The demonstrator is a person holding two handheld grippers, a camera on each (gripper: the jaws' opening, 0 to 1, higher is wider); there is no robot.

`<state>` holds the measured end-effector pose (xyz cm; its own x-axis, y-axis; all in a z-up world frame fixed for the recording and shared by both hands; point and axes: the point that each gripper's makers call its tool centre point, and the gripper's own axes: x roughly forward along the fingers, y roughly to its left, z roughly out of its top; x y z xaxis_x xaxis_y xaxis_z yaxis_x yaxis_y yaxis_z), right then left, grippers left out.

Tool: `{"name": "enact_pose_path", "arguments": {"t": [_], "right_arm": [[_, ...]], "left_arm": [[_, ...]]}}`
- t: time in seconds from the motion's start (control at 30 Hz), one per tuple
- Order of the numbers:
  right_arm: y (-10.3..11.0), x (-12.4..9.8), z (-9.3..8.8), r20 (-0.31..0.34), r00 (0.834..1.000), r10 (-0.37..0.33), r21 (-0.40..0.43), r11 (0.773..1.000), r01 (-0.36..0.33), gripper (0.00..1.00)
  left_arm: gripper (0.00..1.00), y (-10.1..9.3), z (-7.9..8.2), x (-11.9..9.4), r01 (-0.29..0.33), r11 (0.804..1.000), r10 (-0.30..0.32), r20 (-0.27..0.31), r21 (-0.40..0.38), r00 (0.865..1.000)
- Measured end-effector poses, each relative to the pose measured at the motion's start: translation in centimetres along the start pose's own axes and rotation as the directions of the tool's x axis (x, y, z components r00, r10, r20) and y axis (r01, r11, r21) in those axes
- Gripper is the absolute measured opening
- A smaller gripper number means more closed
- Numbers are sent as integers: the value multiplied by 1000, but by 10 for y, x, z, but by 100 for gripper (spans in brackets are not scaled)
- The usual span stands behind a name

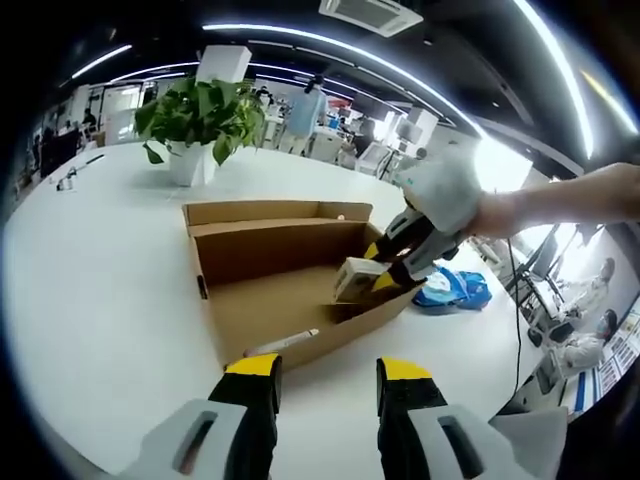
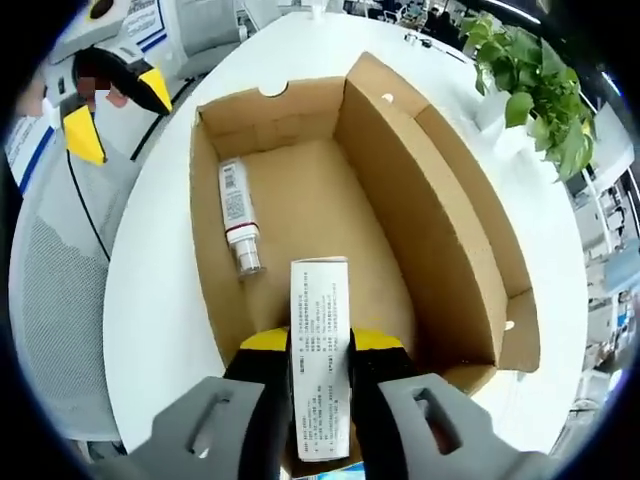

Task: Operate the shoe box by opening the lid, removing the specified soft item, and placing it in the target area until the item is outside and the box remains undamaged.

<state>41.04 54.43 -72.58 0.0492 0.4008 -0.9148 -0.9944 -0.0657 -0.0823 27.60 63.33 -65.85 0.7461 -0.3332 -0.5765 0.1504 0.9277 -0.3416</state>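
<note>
One white counter (image 1: 100,300) is carrying the open cardboard shoe box (image 2: 440,250). The right claw (image 2: 320,375) is gripping a small carton (image 2: 320,350), seemingly light and crushable, above the box's six-o'clock end; a tube (image 2: 238,215) is lying inside. The left claw (image 1: 328,385) is hovering open, empty.

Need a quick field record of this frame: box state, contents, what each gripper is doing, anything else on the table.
box: cardboard shoe box, lid open, on white table
in box: white tube lying on the floor by one wall
right gripper: shut on small white carton, over the box's near end
left gripper: open, empty, outside the box in front of its near wall
also on table: potted plant, blue bag beyond the box
</note>
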Motion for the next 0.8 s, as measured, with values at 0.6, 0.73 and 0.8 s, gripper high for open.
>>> {"name": "enact_pose_path", "arguments": {"t": [0.6, 0.73, 0.8], "right_arm": [[-14, -65, 28, 40, 993, -110, -57, 992, 112, 18], [-10, -71, 30, 39, 993, -115, -66, 991, 117, 18], [-8, -73, 30, 37, 993, -116, -69, 991, 118, 18]], "left_arm": [[38, -20, 10, -16, 22, 999, -23, 45, 27, 999], [38, -20, 11, -21, 19, 999, -20, 54, 28, 998], [38, -21, 10, -23, 18, 999, -19, 56, 30, 998]]}}
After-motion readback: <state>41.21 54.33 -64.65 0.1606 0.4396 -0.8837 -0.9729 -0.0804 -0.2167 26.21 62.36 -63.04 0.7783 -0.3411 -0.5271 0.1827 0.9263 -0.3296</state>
